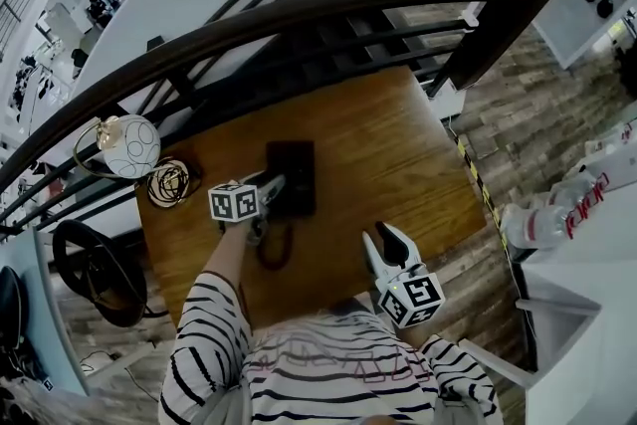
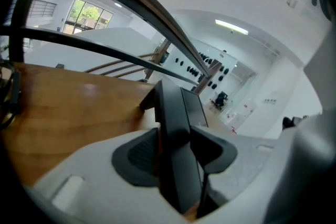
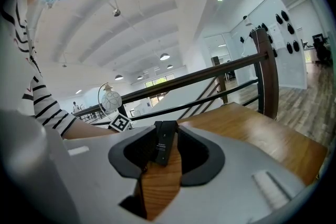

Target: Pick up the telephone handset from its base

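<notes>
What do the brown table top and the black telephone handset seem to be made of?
Brown table top: wood, likely varnished; grain lines and a soft sheen show. Black telephone handset: probably plastic, smooth and matt; its dark surface is even, with moulded edges.

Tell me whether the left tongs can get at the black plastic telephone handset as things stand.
Probably yes. The left tongs straddle the black plastic telephone handset, jaws apart, with a pad on each side and nothing else between them. Closing should grip it.
</notes>
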`<state>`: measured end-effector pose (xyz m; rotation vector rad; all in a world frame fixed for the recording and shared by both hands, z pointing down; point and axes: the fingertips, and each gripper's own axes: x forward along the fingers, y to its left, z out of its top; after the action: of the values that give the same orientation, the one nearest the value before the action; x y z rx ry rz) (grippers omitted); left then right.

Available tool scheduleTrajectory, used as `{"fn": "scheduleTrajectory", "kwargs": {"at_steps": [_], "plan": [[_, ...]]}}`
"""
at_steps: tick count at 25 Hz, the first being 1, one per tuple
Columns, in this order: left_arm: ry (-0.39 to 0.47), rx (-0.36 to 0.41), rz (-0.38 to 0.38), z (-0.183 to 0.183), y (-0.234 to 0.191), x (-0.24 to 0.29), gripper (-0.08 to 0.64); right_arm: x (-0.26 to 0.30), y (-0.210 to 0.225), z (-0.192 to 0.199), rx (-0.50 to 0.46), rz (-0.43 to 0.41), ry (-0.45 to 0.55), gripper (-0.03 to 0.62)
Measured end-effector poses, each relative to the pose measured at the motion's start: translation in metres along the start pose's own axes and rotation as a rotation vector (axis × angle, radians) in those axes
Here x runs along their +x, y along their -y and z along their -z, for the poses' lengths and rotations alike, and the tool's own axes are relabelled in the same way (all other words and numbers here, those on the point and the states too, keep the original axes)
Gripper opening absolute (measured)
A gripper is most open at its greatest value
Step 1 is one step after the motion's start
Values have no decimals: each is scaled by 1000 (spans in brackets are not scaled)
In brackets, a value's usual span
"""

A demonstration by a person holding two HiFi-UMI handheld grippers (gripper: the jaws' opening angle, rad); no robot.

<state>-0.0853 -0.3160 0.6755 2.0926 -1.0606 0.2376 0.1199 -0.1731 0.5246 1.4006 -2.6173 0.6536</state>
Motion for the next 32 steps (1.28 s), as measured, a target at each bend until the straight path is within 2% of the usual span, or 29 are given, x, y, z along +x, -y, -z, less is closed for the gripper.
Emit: {"fn": "scheduleTrajectory", "kwargs": {"at_steps": [2,11,20,25,32], "plan": [[-1,-16,15,0,1,1,167,1,-1,2,2,0,-3,115],[-19,-53,36,0,1,-5,131,-4,-4,11,14,19,-19,114],[-2,-85,62,-2,2,-7,105,-5,-4,14,13,21,-28,112],[-2,-95,52,-1,-1,-9,101,-4,-4,12,12,16,-27,110],[16,-151,125,-5,1,-11,91,8,-3,21,-8,7,-54,109]]}}
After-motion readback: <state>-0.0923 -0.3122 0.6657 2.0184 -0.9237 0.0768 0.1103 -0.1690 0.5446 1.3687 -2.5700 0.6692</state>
